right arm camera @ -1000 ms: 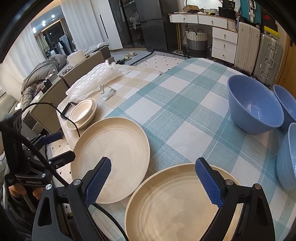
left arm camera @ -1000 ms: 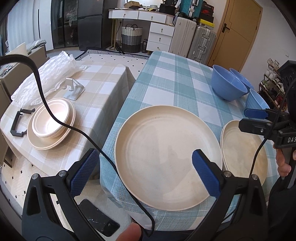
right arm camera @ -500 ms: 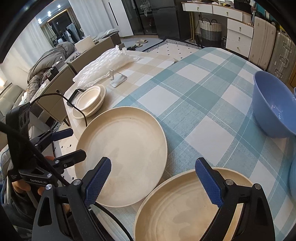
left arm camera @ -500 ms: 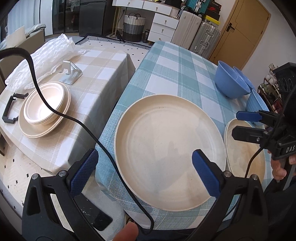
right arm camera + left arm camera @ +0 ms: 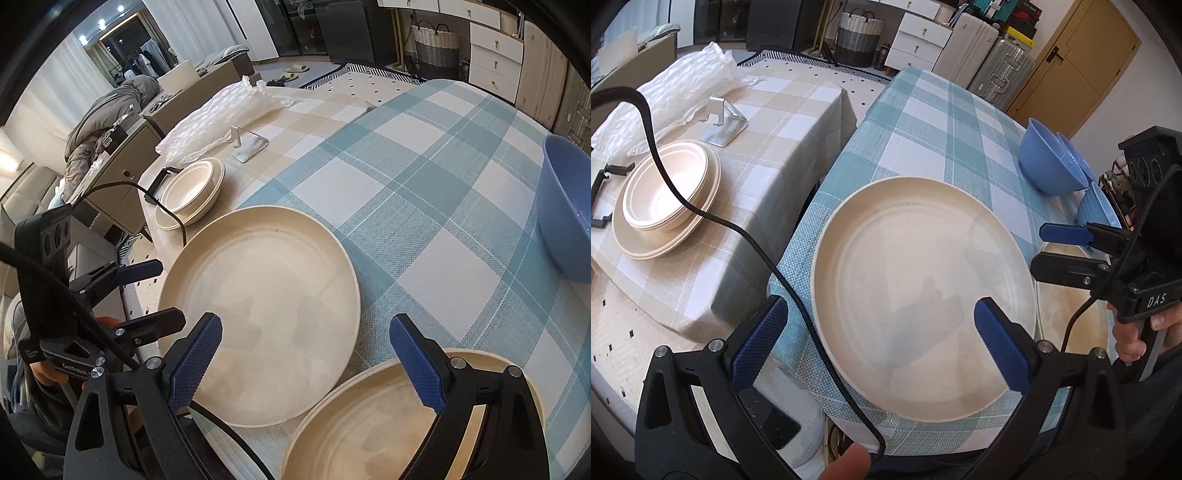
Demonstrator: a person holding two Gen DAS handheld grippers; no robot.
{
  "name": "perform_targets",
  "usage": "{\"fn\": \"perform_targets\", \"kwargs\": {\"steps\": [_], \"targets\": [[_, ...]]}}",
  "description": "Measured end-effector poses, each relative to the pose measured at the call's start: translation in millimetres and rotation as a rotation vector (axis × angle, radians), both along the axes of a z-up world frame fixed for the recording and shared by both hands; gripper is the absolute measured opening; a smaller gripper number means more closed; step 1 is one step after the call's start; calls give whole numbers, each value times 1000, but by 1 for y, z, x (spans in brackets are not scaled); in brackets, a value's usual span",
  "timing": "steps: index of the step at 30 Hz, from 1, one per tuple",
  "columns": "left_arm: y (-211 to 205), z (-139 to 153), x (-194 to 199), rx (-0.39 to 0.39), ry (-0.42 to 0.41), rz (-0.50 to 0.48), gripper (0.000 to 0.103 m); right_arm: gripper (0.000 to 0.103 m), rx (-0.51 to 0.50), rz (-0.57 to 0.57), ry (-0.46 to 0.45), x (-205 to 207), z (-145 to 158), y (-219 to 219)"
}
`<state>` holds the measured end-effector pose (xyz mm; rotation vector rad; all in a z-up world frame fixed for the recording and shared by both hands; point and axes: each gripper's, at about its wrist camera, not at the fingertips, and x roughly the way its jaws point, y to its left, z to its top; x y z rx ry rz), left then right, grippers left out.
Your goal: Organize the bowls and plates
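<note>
Hovering wide open and empty, left gripper and right gripper face two unstacked plates; blue bowls beyond remain loose.

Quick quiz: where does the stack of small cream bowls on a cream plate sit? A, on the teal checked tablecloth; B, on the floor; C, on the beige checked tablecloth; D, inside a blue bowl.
C: the stack of small cream bowls on a cream plate rests on the beige checked tablecloth, beside the table with the teal checked tablecloth.

Both wrist views look down close along open tongs, sharing the large cream plate between them.
</note>
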<state>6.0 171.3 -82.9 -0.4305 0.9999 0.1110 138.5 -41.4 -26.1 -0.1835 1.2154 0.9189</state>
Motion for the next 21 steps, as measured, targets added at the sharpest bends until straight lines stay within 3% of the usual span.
{"fn": "perform_targets", "kwargs": {"steps": [9, 14, 18, 21], "targets": [[4, -6, 5, -19, 35, 10, 99, 94, -2, 5, 36, 5, -11, 5], [6, -11, 9, -34, 47, 6, 90, 94, -14, 8, 42, 6, -14, 7], [5, -13, 11, -51, 45, -4, 72, 94, -14, 13, 42, 5, -15, 8], [4, -15, 12, -47, 50, -3, 72, 93, -12, 17, 46, 5, -18, 9]]}}
